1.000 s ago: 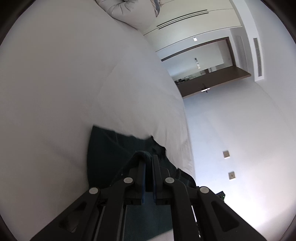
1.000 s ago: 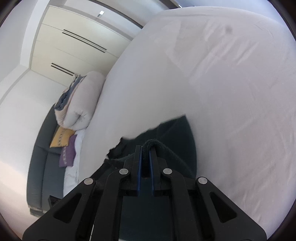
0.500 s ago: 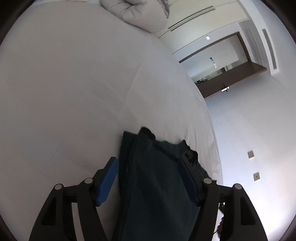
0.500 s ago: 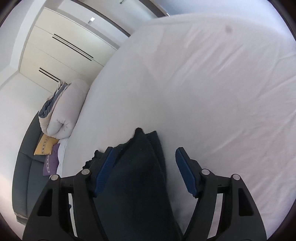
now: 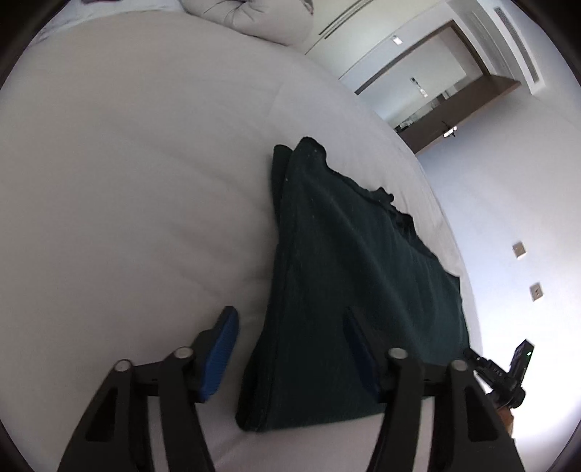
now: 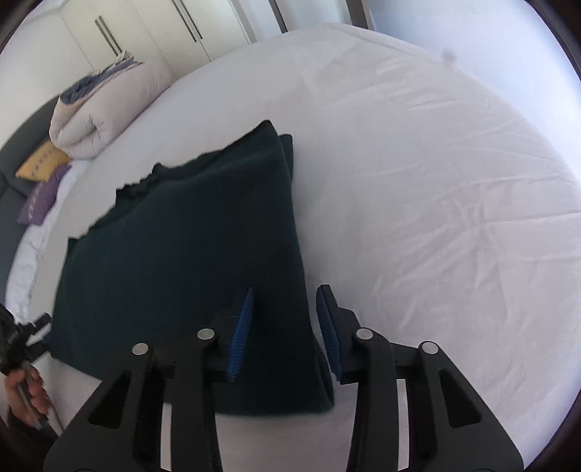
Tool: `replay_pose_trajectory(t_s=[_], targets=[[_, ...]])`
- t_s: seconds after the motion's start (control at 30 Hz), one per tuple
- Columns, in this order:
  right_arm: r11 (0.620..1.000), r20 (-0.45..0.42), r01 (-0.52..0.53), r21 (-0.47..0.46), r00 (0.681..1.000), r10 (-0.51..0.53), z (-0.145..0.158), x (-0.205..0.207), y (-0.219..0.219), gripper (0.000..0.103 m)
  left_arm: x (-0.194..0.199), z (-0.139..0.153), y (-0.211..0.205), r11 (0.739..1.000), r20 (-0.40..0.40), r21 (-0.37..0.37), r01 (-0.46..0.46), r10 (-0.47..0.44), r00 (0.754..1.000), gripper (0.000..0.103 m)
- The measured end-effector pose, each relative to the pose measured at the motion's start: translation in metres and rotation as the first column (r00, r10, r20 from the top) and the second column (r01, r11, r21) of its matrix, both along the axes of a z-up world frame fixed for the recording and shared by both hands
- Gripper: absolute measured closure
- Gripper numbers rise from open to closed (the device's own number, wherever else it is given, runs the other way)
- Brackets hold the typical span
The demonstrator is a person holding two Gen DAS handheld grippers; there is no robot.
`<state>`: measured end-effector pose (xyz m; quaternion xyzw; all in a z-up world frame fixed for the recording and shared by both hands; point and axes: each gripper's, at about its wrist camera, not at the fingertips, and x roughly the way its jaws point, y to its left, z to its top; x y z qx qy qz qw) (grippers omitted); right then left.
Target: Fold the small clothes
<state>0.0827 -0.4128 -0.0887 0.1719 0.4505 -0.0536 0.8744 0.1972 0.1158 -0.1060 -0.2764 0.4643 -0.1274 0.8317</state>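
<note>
Left wrist view. The left gripper [image 5: 290,348] has its jaws spread wide apart and grips nothing; its blue pads [image 5: 218,354] straddle the near left edge of a dark green garment [image 5: 356,283]. The garment lies folded flat on the white bed sheet [image 5: 138,188], near the bed's right edge, with a second layer showing along its far left corner. A rolled duvet [image 5: 254,14] sits at the far end of the bed. The tip of the other gripper (partly cropped) appears at the lower right.

Right wrist view. The right gripper [image 6: 285,326] also has its jaws apart, though less widely, and empty; the garment's [image 6: 181,254] near right edge runs between them without being pinched. The garment rests flat on the sheet [image 6: 417,181], its far edge uneven. Beyond it lie the duvet [image 6: 98,109], a yellow cushion [image 6: 41,165] and a purple cushion [image 6: 40,199]. The person's left hand [image 6: 27,394] shows at the lower left.
</note>
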Motion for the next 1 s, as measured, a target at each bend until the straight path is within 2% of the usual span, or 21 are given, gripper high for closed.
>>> replay_pose_trajectory(t_s=[0.1, 0.13, 0.17, 0.23, 0.33, 0.57, 0.63, 0.7, 0.8, 1.0], targets=[[0.999, 0.006, 0.006, -0.049, 1.000, -0.006, 0.006, -0.012, -0.003, 0.078, -0.010, 0.005, -0.003, 0.998, 0.014, 0.056, 0.022, -0.022, 1.000, 0.071], [0.998, 0.009, 0.010, -0.055, 1.000, -0.009, 0.008, -0.026, -0.002, 0.084, -0.012, 0.006, -0.005, 0.997, 0.019, 0.079, 0.023, -0.025, 1.000, 0.077], [0.998, 0.011, 0.012, -0.055, 1.000, -0.012, 0.008, -0.031, -0.001, 0.088, -0.013, 0.006, -0.005, 0.996, 0.019, 0.087, 0.023, -0.025, 1.000, 0.079], [0.998, 0.007, 0.008, -0.070, 1.000, -0.008, 0.008, -0.034, 0.002, 0.091, -0.014, 0.003, -0.005, 0.995, 0.009, 0.101, 0.029, -0.030, 1.000, 0.088], [0.995, 0.005, 0.012, -0.096, 1.000, -0.012, 0.006, -0.039, 0.006, 0.094, -0.017, 0.001, -0.003, 0.994, 0.014, 0.108, 0.029, -0.030, 0.999, 0.092], [0.996, 0.023, 0.050, -0.068, 0.999, -0.048, 0.011, -0.049, -0.003, 0.098, -0.029, 0.009, -0.001, 0.990, 0.046, 0.139, 0.014, -0.020, 0.999, 0.094], [0.997, 0.030, 0.070, -0.037, 0.997, -0.069, 0.012, -0.055, -0.007, 0.098, -0.032, 0.010, -0.002, 0.988, 0.056, 0.153, 0.009, -0.018, 0.998, 0.098], [0.996, 0.035, 0.085, -0.004, 0.996, -0.085, 0.012, -0.059, -0.009, 0.098, -0.035, 0.006, -0.001, 0.988, 0.050, 0.155, 0.013, -0.021, 0.999, 0.098], [0.997, 0.016, 0.083, -0.002, 0.996, -0.083, 0.005, -0.060, -0.011, 0.098, -0.037, -0.003, 0.003, 0.990, 0.033, 0.140, 0.015, -0.020, 0.999, 0.098], [0.994, 0.014, 0.095, 0.053, 0.995, -0.096, -0.004, -0.055, -0.017, 0.097, -0.040, -0.004, 0.006, 0.989, 0.045, 0.145, 0.011, -0.017, 0.999, 0.098]])
